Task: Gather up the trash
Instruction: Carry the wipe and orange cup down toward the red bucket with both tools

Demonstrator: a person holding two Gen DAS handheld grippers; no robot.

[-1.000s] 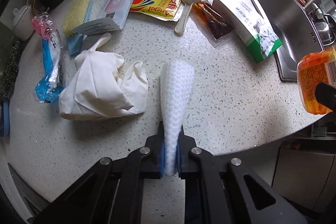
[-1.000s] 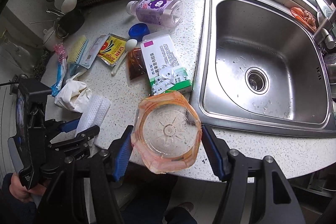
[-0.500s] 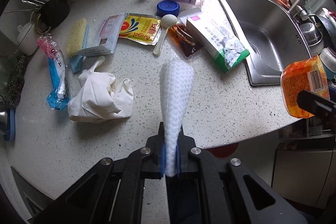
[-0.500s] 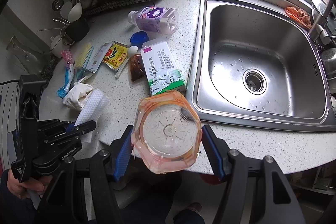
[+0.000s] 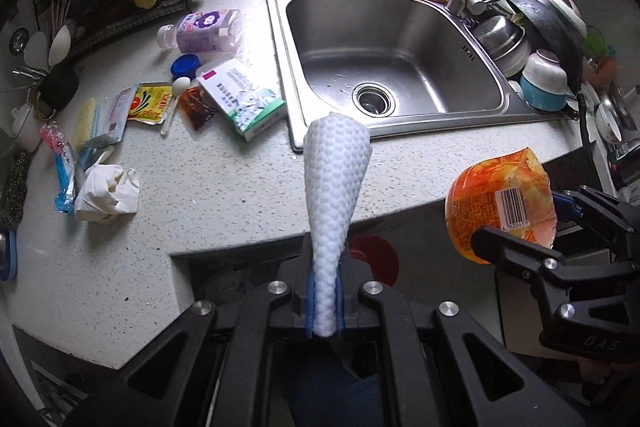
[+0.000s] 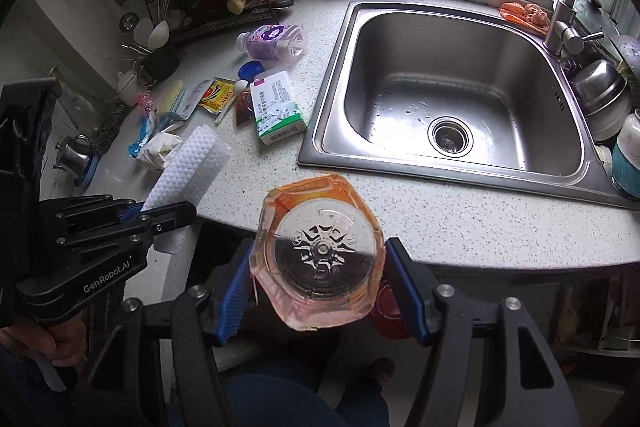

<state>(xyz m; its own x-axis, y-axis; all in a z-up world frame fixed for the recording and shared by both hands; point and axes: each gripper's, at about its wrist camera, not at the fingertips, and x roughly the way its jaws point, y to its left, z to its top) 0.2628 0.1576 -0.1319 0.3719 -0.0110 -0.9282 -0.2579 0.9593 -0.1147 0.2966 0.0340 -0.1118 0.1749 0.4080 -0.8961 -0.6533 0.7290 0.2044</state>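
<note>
Left claw (image 5: 325, 311) pinches the white pad (image 5: 335, 187), right claw (image 6: 320, 291) grips the orange cup (image 6: 318, 259); both have pulled back off the counter (image 5: 224, 187) toward the floor, likely binward.

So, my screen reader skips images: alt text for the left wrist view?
The left gripper pinches a white textured sheet above a cluttered counter beside a steel sink; at right, the right gripper holds an orange cup.
</note>
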